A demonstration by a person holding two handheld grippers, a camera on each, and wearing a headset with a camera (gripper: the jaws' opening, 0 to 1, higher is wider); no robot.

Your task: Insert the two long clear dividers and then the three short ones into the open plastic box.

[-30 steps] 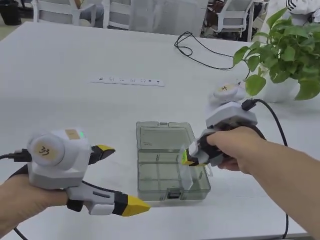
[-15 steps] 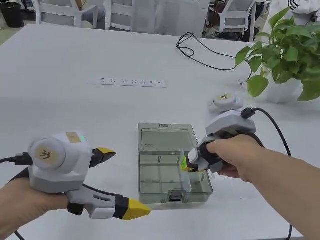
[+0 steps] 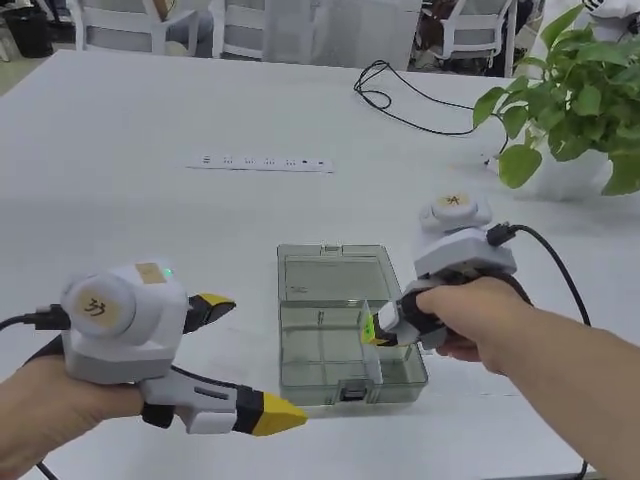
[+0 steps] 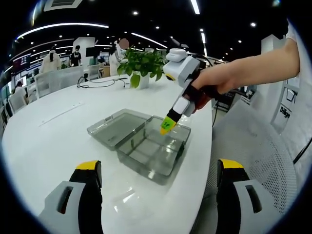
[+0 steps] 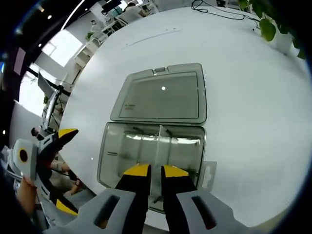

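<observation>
One white surface [image 3: 120, 200] carries the plastic box [image 3: 283, 350], lid open, with a potted plant [image 3: 570, 90] beyond the right tongs [image 3: 375, 330] and chairs [image 3: 110, 20] at the far edge. Since a second ago, the right tongs have sunk into the box, nearly closed, pinching a clear divider [image 3: 374, 362] upright. Beside the box, the left tongs [image 3: 250, 360] gape wide, holding nothing.

Bright even overhead light, warped fisheye edges

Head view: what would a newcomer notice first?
The right gripper, tips down in the open clear box at centre front, pinching a clear divider upright inside it. Next, the left gripper, jaws wide open, hovering left of the box. A leafy plant stands at the far right.
</observation>
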